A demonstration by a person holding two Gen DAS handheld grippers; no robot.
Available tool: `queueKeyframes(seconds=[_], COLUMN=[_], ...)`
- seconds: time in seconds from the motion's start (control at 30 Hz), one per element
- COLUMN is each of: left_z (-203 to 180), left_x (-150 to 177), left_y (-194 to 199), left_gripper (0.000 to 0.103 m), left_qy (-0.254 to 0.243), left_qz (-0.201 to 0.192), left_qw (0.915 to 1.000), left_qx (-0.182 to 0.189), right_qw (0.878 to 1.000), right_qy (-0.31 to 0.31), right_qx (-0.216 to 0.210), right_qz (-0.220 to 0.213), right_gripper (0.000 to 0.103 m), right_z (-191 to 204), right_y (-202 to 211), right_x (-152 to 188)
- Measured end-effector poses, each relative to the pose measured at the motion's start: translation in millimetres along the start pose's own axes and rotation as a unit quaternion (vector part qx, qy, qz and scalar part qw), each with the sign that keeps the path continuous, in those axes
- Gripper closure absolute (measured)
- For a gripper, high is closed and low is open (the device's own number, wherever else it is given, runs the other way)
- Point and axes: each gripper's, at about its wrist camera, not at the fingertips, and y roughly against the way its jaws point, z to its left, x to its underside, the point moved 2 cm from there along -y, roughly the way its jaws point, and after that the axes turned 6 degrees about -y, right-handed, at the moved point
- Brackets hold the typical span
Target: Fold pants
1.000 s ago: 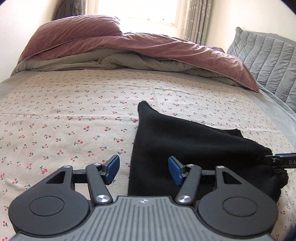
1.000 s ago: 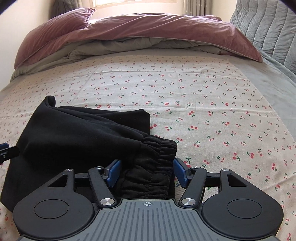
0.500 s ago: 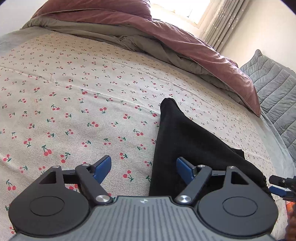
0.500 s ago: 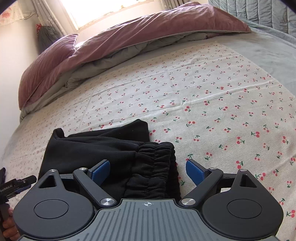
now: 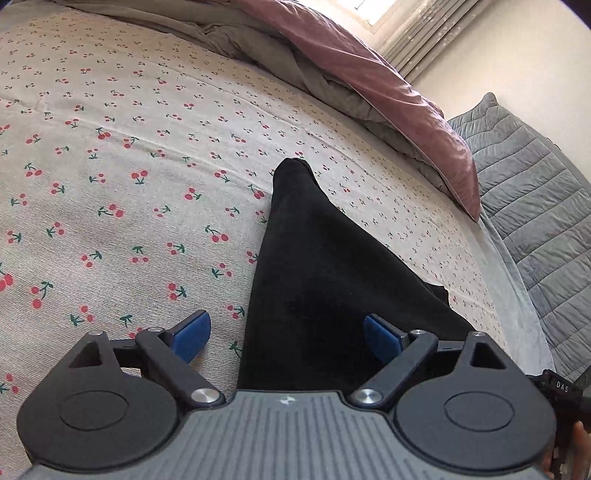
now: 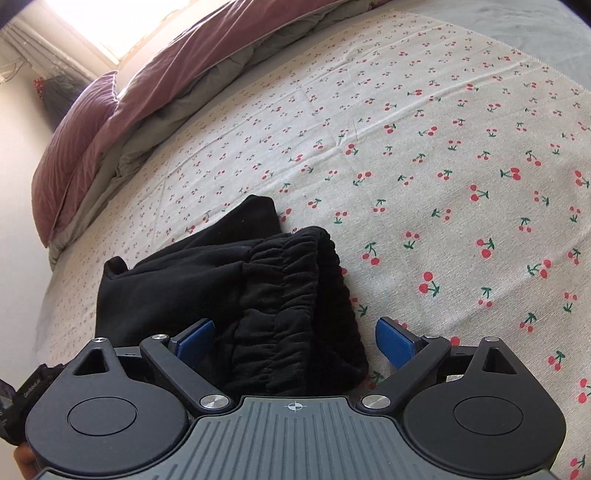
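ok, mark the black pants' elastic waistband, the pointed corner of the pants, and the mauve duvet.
elastic waistband (image 6: 291, 295), right wrist view, on the gathered ribbing.
pointed corner of the pants (image 5: 293, 173), left wrist view, on the far tip.
mauve duvet (image 5: 388, 92), left wrist view, on its top face.

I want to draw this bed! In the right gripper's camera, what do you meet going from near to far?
Open right gripper → black pants with the gathered elastic waistband → cream cherry-print bedsheet → rumpled mauve velvet duvet with grey underside → bright window.
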Motion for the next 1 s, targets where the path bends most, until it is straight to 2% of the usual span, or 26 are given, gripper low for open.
queueKeyframes(seconds=[0.17,0.23,0.3,0.37,0.43,0.53,0.57,0.6,0.63,0.67,0.7,0.8,0.9,0.97,1.0], left_z=[-9.5,-11.3,-11.8,-12.2,-12.5,-12.4,-11.5,-9.4,-7.0,-5.8,-5.6,-4.2,-4.9,-11.1,-14.7], left_x=[-1.4,-3.9,-5.9,-7.4,-8.4,-8.9,-9.2,-9.4,-9.6,-9.9,-10.0,-9.0,-8.3,-8.6,-8.4], left_y=[-12.1,-14.8,-18.2,-20.2,-22.3,-23.3,-22.8,-22.1,-21.6,-21.6,-21.4,-22.8,-23.8,-24.8,-24.8], left_gripper=[0.018,0.018,0.018,0.018,0.019,0.036,0.049,0.059,0.062,0.065,0.065,0.059,0.048,0.048,0.06], left_qy=[-0.027,-0.031,-0.032,-0.03,-0.025,-0.018,-0.016,-0.011,-0.005,-0.002,-0.002,0.005,0.009,-0.006,-0.018], left_qz=[0.001,0.002,0.003,0.001,0.0,0.001,0.0,-0.002,-0.002,-0.001,-0.001,-0.001,-0.002,0.0,-0.001], left_qw=[0.9996,0.9994,0.9994,0.9994,0.9994,0.9997,0.9998,0.9999,1.0,1.0,1.0,0.9999,0.9994,0.9997,0.9998], left_qx=[0.006,0.014,0.015,0.016,0.024,0.015,0.008,0.003,0.004,0.006,0.007,0.015,0.033,0.023,0.01], right_qw=[0.998,0.998,0.999,0.999,1.0,0.999,0.999,0.998,0.998,0.997,0.996,0.995,0.993,0.993,0.994], right_qy=[-0.059,-0.048,-0.026,-0.018,-0.013,-0.031,-0.037,-0.043,-0.054,-0.064,-0.075,-0.08,-0.094,-0.094,-0.087], right_qx=[-0.029,-0.039,-0.028,-0.012,-0.007,-0.017,-0.023,-0.031,-0.031,-0.037,-0.045,-0.049,-0.064,-0.062,-0.057], right_qz=[0.015,0.031,0.037,0.028,0.001,-0.019,-0.019,-0.016,-0.017,-0.014,-0.012,-0.013,-0.02,-0.023,-0.027], right_gripper=[0.005,0.004,0.002,0.0,0.0,0.001,0.004,0.014,0.027,0.032,0.036,0.036,0.026,0.026,0.027], right_z=[-7.7,-2.8,5.8,12.0,18.7,21.0,20.9,17.4,14.0,9.4,5.5,2.9,2.9,4.0,6.5], right_y=[6.5,2.5,-6.3,-15.5,-18.1,-21.8,-22.7,-23.7,-23.3,-23.4,-24.8,-27.2,-29.7,-29.9,-30.1], right_x=[28.5,38.0,41.0,41.7,42.5,39.5,38.2,34.0,32.4,30.8,30.0,30.0,31.9,32.6,33.5])
